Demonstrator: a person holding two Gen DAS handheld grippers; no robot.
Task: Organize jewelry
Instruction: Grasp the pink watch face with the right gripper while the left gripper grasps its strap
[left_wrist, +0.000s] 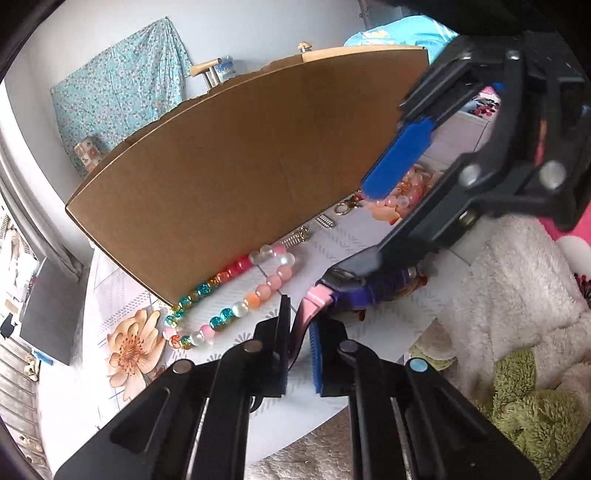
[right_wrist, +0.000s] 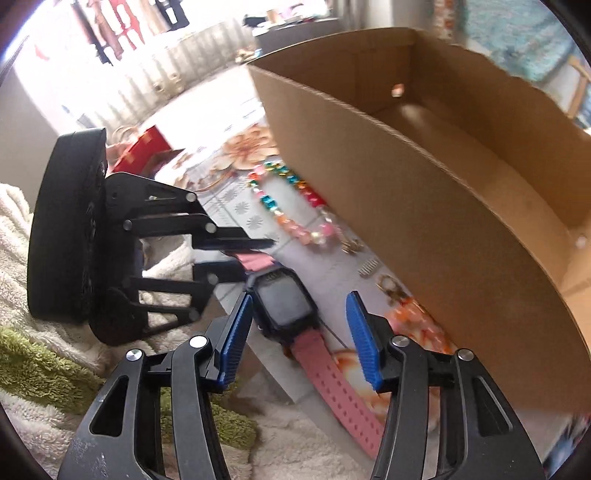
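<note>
- The wristwatch (right_wrist: 282, 304), dark case with pink strap, lies on the floral worktop (left_wrist: 122, 291) beside the open cardboard box (right_wrist: 436, 206), one strap end hanging past the worktop's edge.
- The left hand-held gripper (left_wrist: 300, 338) is clamped on the far strap end, jaws pinched nearly together around it.
- The right hand-held gripper (right_wrist: 299, 334) hovers over the watch case, jaws apart and gripping nothing.
- The step in hand looks like picking up the watch; next it probably needs lifting clear and carrying over the box wall.
- A multicoloured bead necklace (left_wrist: 236, 295) and a few small metal trinkets (left_wrist: 327, 221) wait against the box.
</note>
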